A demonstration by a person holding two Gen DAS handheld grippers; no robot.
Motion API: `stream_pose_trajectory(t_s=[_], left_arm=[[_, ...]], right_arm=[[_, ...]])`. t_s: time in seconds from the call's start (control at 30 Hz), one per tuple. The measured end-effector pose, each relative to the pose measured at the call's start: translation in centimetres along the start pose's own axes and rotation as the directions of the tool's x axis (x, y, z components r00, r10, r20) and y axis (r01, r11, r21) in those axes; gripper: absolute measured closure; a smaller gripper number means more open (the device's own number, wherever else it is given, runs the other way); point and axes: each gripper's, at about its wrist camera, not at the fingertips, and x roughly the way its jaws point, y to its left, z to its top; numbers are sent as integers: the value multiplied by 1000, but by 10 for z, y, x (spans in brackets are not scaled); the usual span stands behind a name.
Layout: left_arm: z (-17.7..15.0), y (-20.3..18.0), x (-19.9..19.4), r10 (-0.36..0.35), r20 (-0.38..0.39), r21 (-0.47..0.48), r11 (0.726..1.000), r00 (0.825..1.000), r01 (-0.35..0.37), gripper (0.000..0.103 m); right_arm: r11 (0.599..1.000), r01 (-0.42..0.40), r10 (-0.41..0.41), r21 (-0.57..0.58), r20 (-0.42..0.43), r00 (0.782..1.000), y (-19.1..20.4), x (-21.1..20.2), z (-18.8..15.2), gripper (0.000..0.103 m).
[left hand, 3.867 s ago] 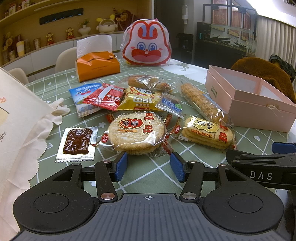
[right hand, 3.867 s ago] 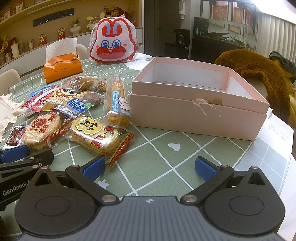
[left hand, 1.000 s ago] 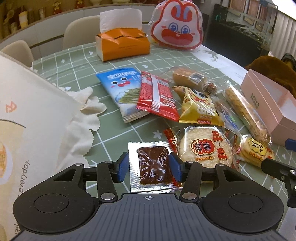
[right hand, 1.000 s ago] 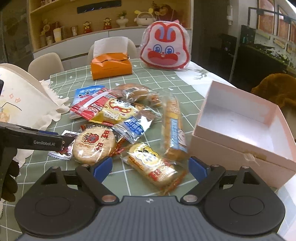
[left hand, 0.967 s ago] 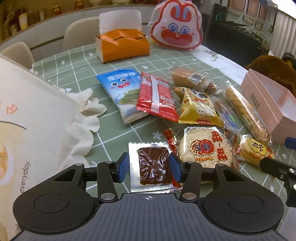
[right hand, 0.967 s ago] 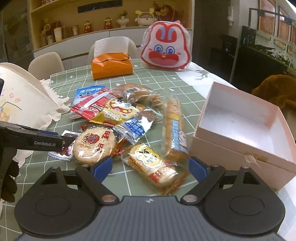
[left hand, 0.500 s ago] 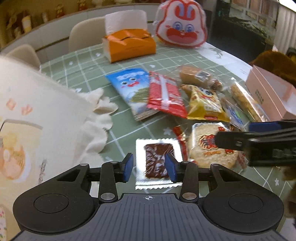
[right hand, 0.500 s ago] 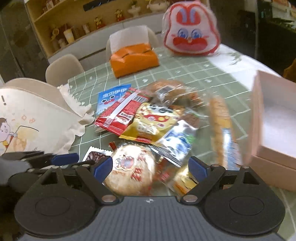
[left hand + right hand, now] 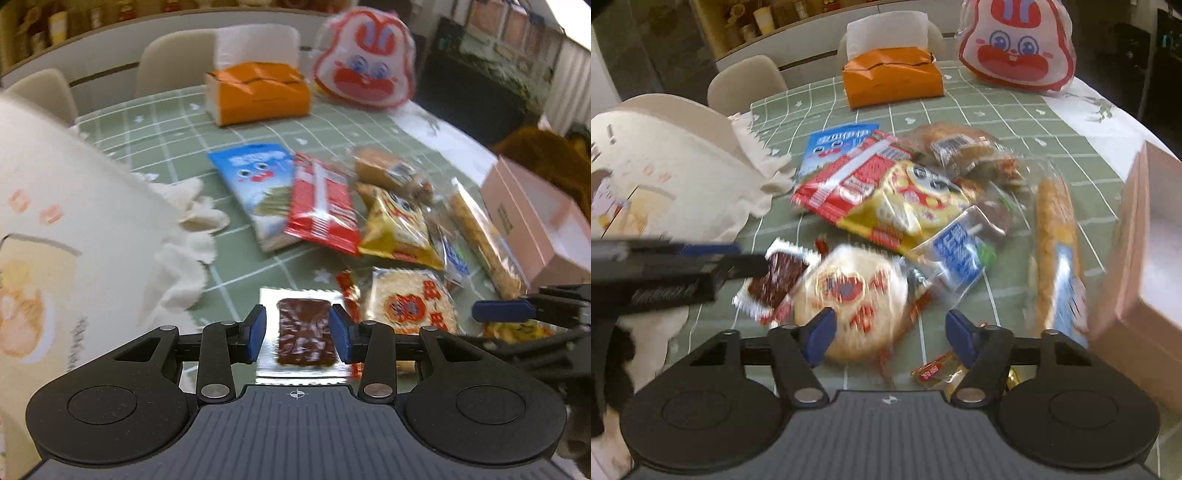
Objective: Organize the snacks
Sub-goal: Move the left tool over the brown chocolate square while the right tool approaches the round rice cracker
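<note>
Dining room w/ cream chairs and a shelf of ornaments along the top of both views; green grid tablecloth [image 9: 155, 155] covers the table. Both frames are motion-blurred, esp. lower centre of the right wrist view, so print on the packets is unreadable.

Left edge: a cream printed bag [image 9: 55, 258] w/ scalloped rim, cut off by the frame, inside hidden. Right edge: pink box [image 9: 535, 221], open top, only partly in frame; the pale floor that shows looks bare [image 9: 1156, 266].

Left gripper [image 9: 297, 330], bottom centre of the left wrist view: jaws narrowed, straddling the silver sachet [image 9: 301, 332] w/ a dark brown block inside. Pads sit at the sachet's sides, over the foil margin; can't tell if they actually pinch it. In the right wrist view the sachet [image 9: 775, 284] looks tilted at the tip of the left gripper's arm, but too smeared to be sure.

Right gripper [image 9: 888, 338]: jaws have just been closing, roughly half open, around the near edge of the round rice cracker [image 9: 853, 299]; pads don't visibly press it. A small red-yellow wrapper [image 9: 938, 371] lies just beside its right pad, partly hidden.

Mid-frame pile: blue packet [image 9: 255, 184], red packet [image 9: 321, 206] overlapping it, yellow packet [image 9: 399, 229], long biscuit stick [image 9: 1056, 254], bread in clear wrap [image 9: 960, 147]. Top: orange tissue box [image 9: 258, 92], rabbit-face bag [image 9: 365, 70].
</note>
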Motion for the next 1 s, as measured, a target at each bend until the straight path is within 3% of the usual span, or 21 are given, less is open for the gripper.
stream_pose_trajectory(t_s=[0.13, 0.23, 0.3, 0.37, 0.43, 0.57, 0.77, 0.83, 0.9, 1.0], left_arm=[[-2, -14, 11, 24, -34, 43, 999, 999, -22, 60], [-5, -23, 12, 4, -30, 60, 998, 1000, -3, 61], [-7, -30, 12, -22, -34, 74, 997, 999, 25, 61], [-9, -34, 10, -71, -43, 87, 993, 997, 75, 61], [-11, -34, 6, -94, -45, 84, 992, 995, 98, 61], [-6, -14, -3, -37, 4, -8, 999, 999, 37, 62], [1, 9, -10, 20, 26, -80, 997, 999, -18, 62], [-1, 10, -10, 22, 12, -86, 996, 1000, -21, 62], [-4, 10, -9, 23, 1, -84, 996, 1000, -23, 62], [-6, 7, -7, 14, -11, -73, 997, 1000, -15, 62]], right_arm=[[999, 26, -27, -29, -18, 999, -4, -12, -20, 48], [989, 109, -108, -100, 13, 994, -4, -21, -35, 48], [987, 112, -108, -113, 43, 993, -5, -28, -42, 48], [989, 102, -94, -107, 77, 993, -6, -35, -45, 43], [989, 103, -90, -110, 120, 989, -5, -41, -46, 31], [987, 103, -79, -119, 188, 979, 3, -44, -42, 27], [994, 80, -67, -68, 170, 983, 14, -26, -21, 26], [995, 101, -100, -1, 132, 986, 12, -10, -11, 23], [991, 110, -115, 70, 64, 991, 8, 9, -3, 14], [990, 93, -102, 110, 79, 992, 6, 15, -4, 12]])
